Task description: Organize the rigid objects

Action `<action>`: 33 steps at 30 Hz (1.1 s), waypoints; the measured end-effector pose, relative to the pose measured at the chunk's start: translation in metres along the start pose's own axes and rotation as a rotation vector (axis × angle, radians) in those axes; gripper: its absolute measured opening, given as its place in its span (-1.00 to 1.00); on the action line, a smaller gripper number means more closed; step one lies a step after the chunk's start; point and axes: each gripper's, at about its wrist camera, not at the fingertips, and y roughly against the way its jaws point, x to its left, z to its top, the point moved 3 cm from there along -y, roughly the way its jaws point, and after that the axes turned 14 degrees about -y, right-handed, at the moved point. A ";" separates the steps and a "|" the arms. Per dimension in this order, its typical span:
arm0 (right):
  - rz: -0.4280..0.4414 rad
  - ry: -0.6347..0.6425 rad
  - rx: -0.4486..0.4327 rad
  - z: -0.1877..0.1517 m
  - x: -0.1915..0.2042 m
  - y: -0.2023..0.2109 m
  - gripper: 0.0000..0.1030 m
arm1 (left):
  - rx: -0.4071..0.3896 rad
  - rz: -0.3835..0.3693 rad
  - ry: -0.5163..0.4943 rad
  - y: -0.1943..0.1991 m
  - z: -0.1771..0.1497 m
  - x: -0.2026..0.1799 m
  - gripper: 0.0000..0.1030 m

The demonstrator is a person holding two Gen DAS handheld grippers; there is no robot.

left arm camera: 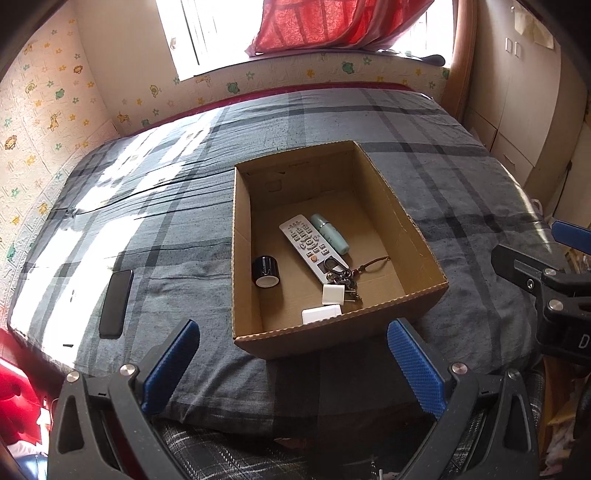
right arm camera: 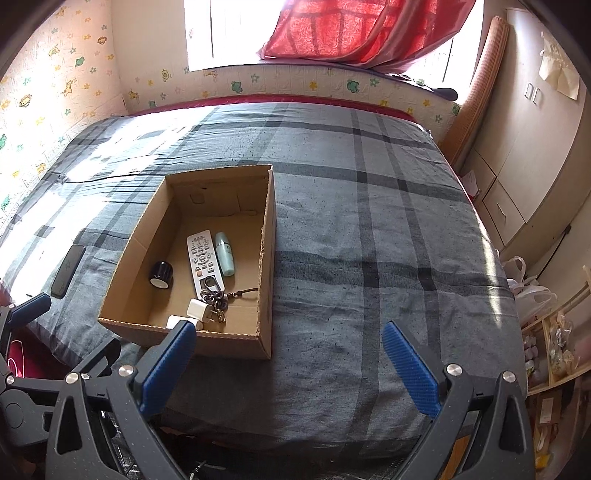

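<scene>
bed (left arm camera: 461, 192), grey plaid cover | cardboard box (left arm camera: 424, 254) frame centre: remote (left arm camera: 308, 245), keys (left arm camera: 343, 275), black cup (left arm camera: 266, 271) inside | phone (left arm camera: 116, 302) lower left on bed | left gripper (left arm camera: 293, 365), right gripper (right arm camera: 290, 369) both spread wide, empty

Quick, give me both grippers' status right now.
Left gripper: open, holding nothing, short of the cardboard box.
Right gripper: open, holding nothing, over the bed.

bedspread (left arm camera: 461, 206) grey, dark plaid stripes | box (left arm camera: 428, 258) brown | remote (left arm camera: 308, 243) white | bottle (left arm camera: 330, 234) mint green | phone (left arm camera: 115, 302) black | curtain (left arm camera: 332, 22) red | wall panels (left arm camera: 40, 107) cream, animal print
</scene>
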 end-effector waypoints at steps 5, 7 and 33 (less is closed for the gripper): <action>0.002 0.013 -0.007 0.011 0.005 0.003 0.99 | 0.007 0.000 0.000 0.002 0.008 0.003 1.00; 0.003 0.015 -0.008 0.016 0.007 0.005 0.99 | 0.010 -0.001 0.001 0.002 0.011 0.005 1.00; 0.013 0.027 -0.028 0.048 0.009 0.029 0.99 | -0.012 0.007 -0.042 0.022 0.041 0.009 1.00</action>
